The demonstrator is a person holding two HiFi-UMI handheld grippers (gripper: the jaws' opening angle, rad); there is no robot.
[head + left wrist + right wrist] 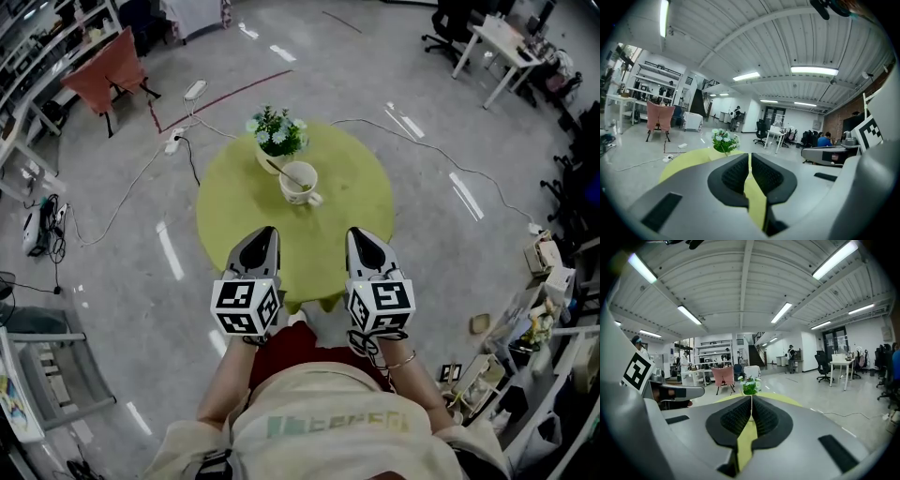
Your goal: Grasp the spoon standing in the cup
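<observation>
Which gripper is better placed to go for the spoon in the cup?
Left, marginally. The spoon leans out over the left side of the cup, and the left gripper sits slightly nearer than the right gripper. Both are shut and empty.

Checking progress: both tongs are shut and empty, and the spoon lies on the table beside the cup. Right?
Not quite. The head view shows the spoon standing in the cup, not on the table. The left tongs and right tongs are indeed shut and empty.
</observation>
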